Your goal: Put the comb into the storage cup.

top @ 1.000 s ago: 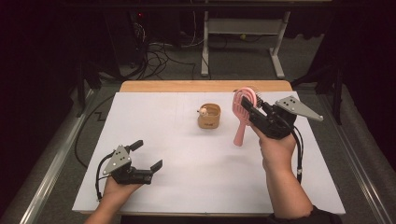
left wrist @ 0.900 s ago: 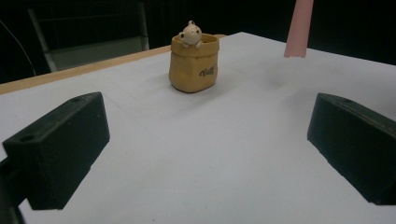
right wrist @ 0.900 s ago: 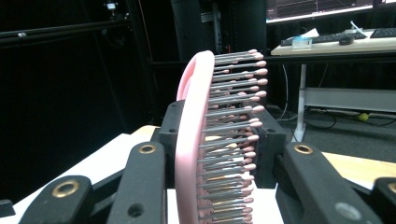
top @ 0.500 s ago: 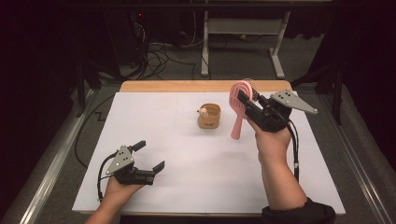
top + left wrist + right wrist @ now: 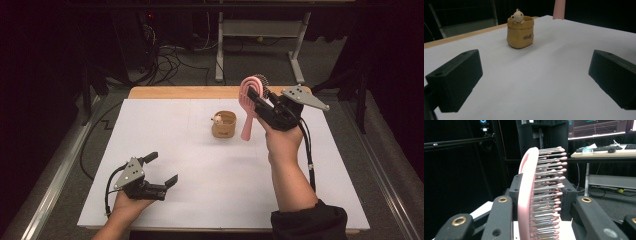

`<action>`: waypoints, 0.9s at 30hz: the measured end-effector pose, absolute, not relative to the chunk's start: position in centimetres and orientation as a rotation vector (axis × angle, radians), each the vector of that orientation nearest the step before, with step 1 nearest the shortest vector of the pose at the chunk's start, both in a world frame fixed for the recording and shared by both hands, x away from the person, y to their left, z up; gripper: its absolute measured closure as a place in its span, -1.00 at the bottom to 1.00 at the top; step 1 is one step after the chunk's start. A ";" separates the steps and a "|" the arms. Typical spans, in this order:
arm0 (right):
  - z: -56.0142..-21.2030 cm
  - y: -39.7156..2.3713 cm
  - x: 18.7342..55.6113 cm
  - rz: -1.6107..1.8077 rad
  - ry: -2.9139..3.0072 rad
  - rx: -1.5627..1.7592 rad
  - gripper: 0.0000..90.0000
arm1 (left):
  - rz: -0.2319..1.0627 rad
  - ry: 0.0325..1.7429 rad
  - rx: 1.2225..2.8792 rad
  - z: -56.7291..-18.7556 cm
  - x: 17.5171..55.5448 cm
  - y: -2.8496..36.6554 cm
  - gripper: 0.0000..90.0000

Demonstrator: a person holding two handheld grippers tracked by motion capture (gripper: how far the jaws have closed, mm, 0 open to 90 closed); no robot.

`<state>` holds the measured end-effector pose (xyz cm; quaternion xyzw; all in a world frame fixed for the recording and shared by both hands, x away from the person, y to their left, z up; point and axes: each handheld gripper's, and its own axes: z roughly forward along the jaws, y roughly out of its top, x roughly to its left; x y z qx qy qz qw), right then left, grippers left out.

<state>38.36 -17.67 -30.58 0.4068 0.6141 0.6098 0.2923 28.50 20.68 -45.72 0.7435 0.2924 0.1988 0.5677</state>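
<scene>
My right gripper (image 5: 258,103) is shut on a pink hairbrush (image 5: 248,116) and holds it in the air just right of a small yellow bag-shaped pot (image 5: 223,125) with a bear figure on its rim. The brush stands nearly upright, bristled head up and handle hanging down. In the right gripper view the brush (image 5: 527,195) sits edge-on between the black jaws of my right gripper (image 5: 541,193), bristles pointing right. My left gripper (image 5: 163,169) rests open at the front left of the white mat. The left gripper (image 5: 534,82) faces the pot (image 5: 520,32), with the brush handle (image 5: 559,8) behind it.
A white mat (image 5: 200,165) covers the wooden table (image 5: 175,92), whose bare strip shows at the back. Cables and a metal frame (image 5: 220,45) lie on the floor beyond. Grey rails run along both sides of the table. A desk with monitors (image 5: 599,127) stands far off.
My right hand has carried the hairbrush a little to the left and upward, closer to the pot. The left gripper has stayed where it was.
</scene>
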 end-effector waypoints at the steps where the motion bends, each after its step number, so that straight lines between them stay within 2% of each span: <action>1: -30.6 -17.7 38.4 1.625 1.637 1.084 0.45 | 0.467 0.689 1.745 -45.7 28.5 20.7 -1.00; 10: -30.0 -16.6 40.6 1.642 1.613 1.104 0.45 | 0.464 0.697 1.743 -45.9 28.5 20.8 -1.00; 27: -29.8 -14.7 42.4 1.663 1.594 1.111 0.45 | 0.453 0.691 1.770 -46.3 28.7 20.3 -1.00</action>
